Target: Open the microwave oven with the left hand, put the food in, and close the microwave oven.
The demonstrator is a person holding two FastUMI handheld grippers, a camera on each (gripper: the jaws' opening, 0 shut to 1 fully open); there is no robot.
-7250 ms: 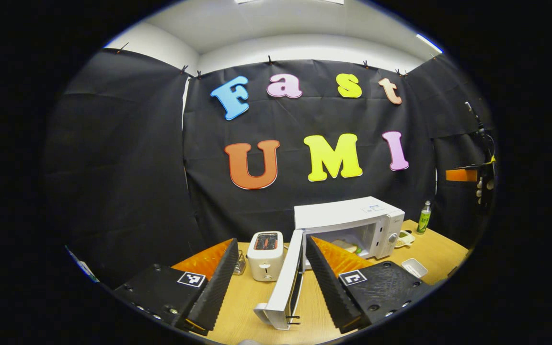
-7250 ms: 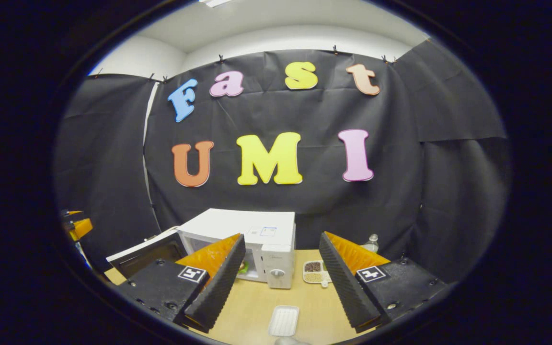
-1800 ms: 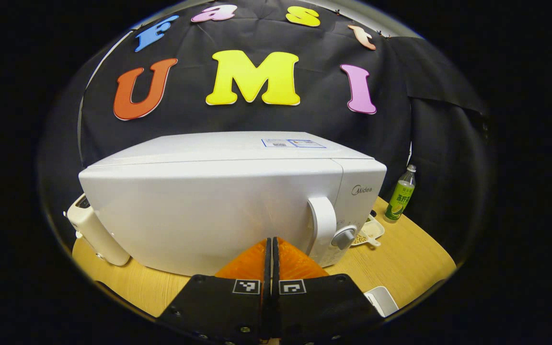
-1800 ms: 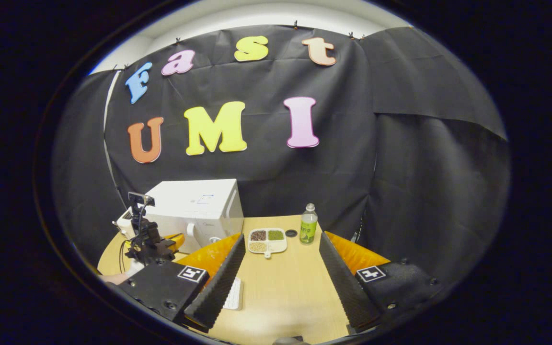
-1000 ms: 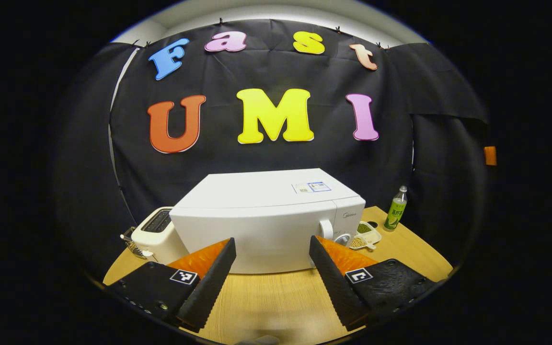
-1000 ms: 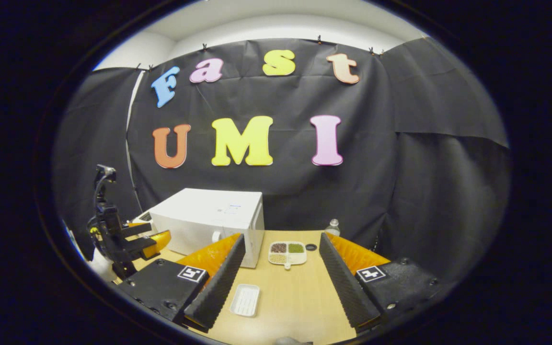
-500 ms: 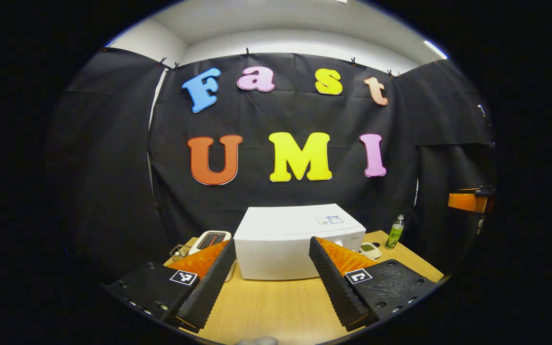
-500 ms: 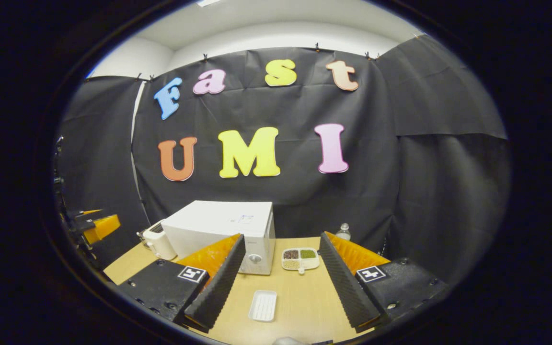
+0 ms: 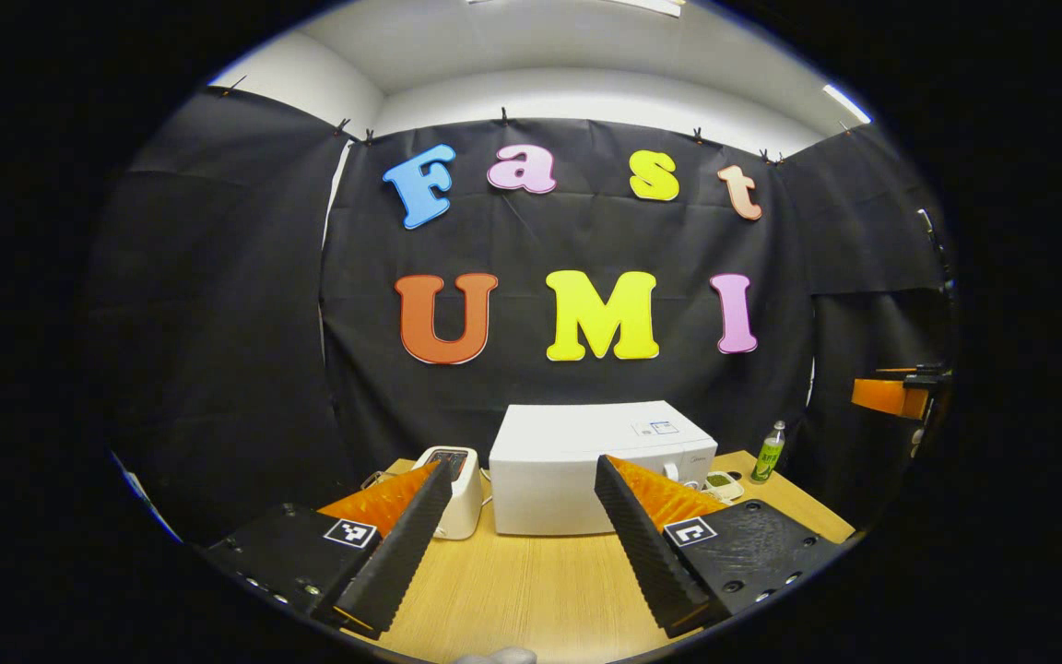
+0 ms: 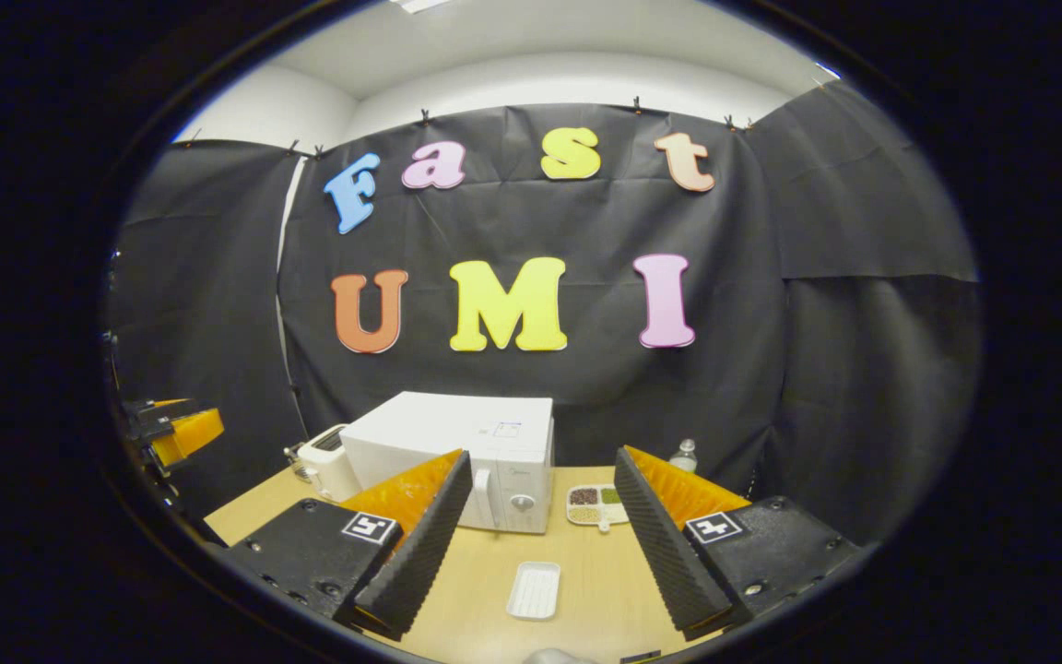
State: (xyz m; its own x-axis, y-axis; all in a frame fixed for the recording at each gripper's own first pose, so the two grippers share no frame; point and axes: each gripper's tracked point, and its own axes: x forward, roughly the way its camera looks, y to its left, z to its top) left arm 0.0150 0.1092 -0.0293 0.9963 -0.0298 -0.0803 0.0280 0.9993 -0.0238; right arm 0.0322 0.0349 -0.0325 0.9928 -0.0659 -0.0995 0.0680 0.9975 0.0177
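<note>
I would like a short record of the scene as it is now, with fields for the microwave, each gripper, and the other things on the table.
microwave oven: white, door shut, on the wooden table
left gripper: open, holds nothing, back from the oven
right gripper: open, holds nothing
toaster: white, beside the oven
empty white tray: on the table in front of the oven
divided dish: holds beans or grains
green bottle: upright near the wall

The microwave oven [image 9: 577, 466] door (shut) hides the food; its front corners sit behind fingers [image 9: 646, 516].
</note>
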